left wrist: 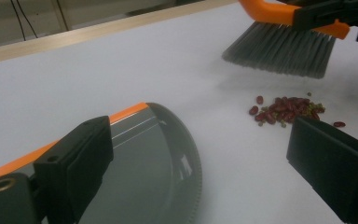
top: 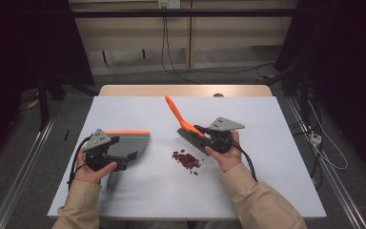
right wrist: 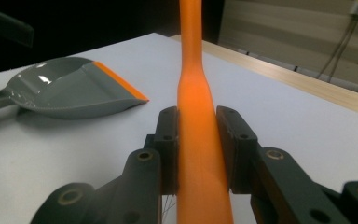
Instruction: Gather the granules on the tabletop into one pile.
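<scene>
On the white table [top: 138, 191], the right gripper [right wrist: 196, 149] squeezes the orange brush [right wrist: 193, 116], handle pointing away; the left gripper [left wrist: 200, 158] gapes wide over the dustpan [left wrist: 158, 158].

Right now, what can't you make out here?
- Dustpan handle: high view, mostly covered by the left gripper and hand.
- Left gripper's hold on the dustpan: left gripper view, jaws stand wide apart; contact unclear.
- Brush bristles: right gripper view, cut off below the right gripper.
- Beans: high view, too small to count.
</scene>
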Tool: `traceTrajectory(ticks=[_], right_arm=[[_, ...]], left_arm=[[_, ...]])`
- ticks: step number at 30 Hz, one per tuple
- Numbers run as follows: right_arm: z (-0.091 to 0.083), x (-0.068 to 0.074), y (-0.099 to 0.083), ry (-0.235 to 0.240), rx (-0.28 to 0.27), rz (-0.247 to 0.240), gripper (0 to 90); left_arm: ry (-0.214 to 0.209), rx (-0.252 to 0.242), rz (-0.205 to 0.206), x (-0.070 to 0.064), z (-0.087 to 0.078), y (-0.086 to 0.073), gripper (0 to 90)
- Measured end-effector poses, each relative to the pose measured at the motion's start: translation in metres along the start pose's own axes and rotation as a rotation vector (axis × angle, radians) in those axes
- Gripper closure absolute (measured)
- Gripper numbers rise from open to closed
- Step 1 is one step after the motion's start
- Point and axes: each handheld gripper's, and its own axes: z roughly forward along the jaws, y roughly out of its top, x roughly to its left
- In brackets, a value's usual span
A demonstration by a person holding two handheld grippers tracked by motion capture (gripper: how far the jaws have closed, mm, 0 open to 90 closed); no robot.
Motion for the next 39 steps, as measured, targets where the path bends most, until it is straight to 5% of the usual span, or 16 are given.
traceTrajectory(ticks=[4,10,17,24,30,39], right_arm=[[0.016,-0.009,-0.002,0.103,0.012,-0.089,71.8],[0.032,-0.013,-0.005,0.198,0.056,-0.166,71.7],[0.027,-0.003,-0.005,0.296,0.082,-0.223,71.7],[0.016,0.005,-0.005,0.324,0.111,-0.246,71.7],[0.012,0.007,-0.007,0.340,0.098,-0.209,71.8],[0.006,0.002,-0.001,0.296,0.046,-0.162,71.7]], left_arm=[[0.006,0.009,-0.010,0.002,0.000,-0.002,6.9],[0.020,0.003,-0.025,0.008,-0.003,-0.004,6.9],[0.027,0.004,-0.036,0.010,-0.006,-0.006,6.9],[0.028,0.002,-0.025,0.010,-0.005,-0.006,6.9],[0.027,0.006,-0.022,0.008,-0.005,-0.005,6.9],[0.026,0.005,-0.024,0.008,-0.005,-0.005,6.9]])
